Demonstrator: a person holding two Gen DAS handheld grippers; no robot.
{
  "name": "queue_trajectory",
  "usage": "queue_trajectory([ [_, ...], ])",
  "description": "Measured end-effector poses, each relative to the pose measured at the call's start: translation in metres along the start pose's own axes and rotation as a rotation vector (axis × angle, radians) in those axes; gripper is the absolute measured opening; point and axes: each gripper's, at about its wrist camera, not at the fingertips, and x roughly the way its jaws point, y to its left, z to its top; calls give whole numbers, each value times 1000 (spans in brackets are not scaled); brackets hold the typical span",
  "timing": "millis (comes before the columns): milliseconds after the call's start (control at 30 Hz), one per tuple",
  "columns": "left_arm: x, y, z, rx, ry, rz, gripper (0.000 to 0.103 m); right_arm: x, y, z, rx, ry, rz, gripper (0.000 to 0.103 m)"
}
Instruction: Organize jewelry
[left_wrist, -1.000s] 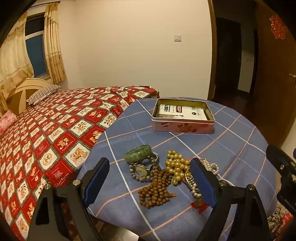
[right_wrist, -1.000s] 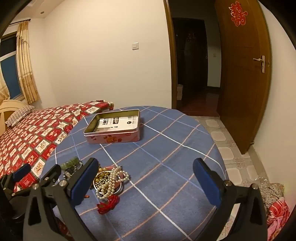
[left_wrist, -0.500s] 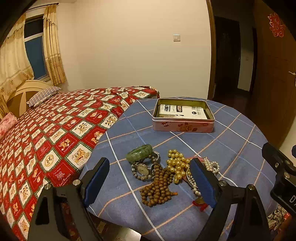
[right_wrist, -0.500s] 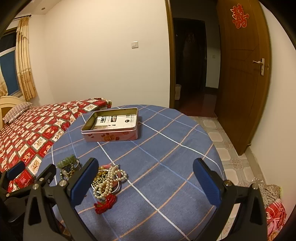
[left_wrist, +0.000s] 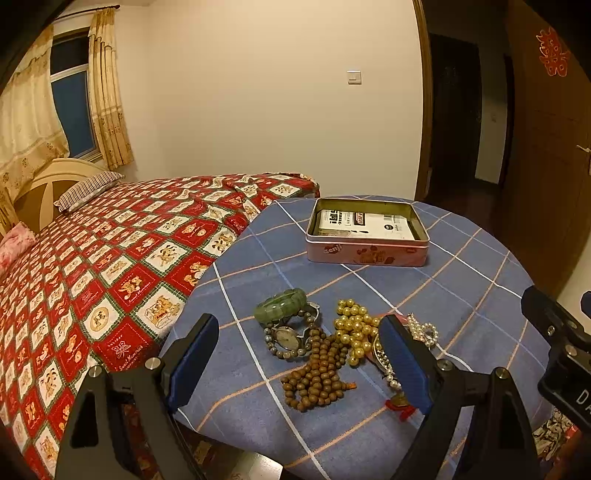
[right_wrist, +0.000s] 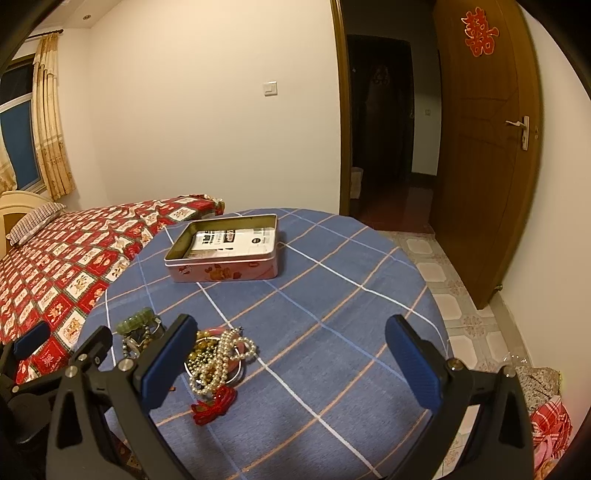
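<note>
Left wrist view shows your left gripper (left_wrist: 299, 365) spread wide and holding nothing, its blue pads framing the jewelry pile in the lower middle of the frame. Between the fingers lie a green bangle (left_wrist: 280, 301), a watch (left_wrist: 286, 338) ringed by a dark bead bracelet, a heap of brown wooden beads (left_wrist: 316, 380) and a cluster of gold beads (left_wrist: 352, 328). The white pearl strand (left_wrist: 423, 330) sits just to the right of the right-hand pad, partly hidden by it, and a red tassel (left_wrist: 404, 410) peeks out below that pad. All of it rests on the blue checked worktop (left_wrist: 461, 288). Above the pile, at centre frame, stands the open pink tin (left_wrist: 367, 253) with a printed white packet lying flat inside; it is well apart from the jewelry.

Right wrist view has your right gripper (right_wrist: 291, 360) equally wide and empty, hovering over bare cloth at the lower middle. The pile lies at lower left, around its left-hand pad, with the pearl strand (right_wrist: 221, 360) and red tassel (right_wrist: 214, 408) clearest. Your other gripper's black frame shows at the far left edge. A bed (left_wrist: 92, 258) with a red patterned cover fills the left side.
</note>
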Motion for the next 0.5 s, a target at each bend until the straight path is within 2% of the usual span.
queue_trajectory([
  [500,3,1,0,4,0,2,89,-1,1,-2,-1,1,0,103],
])
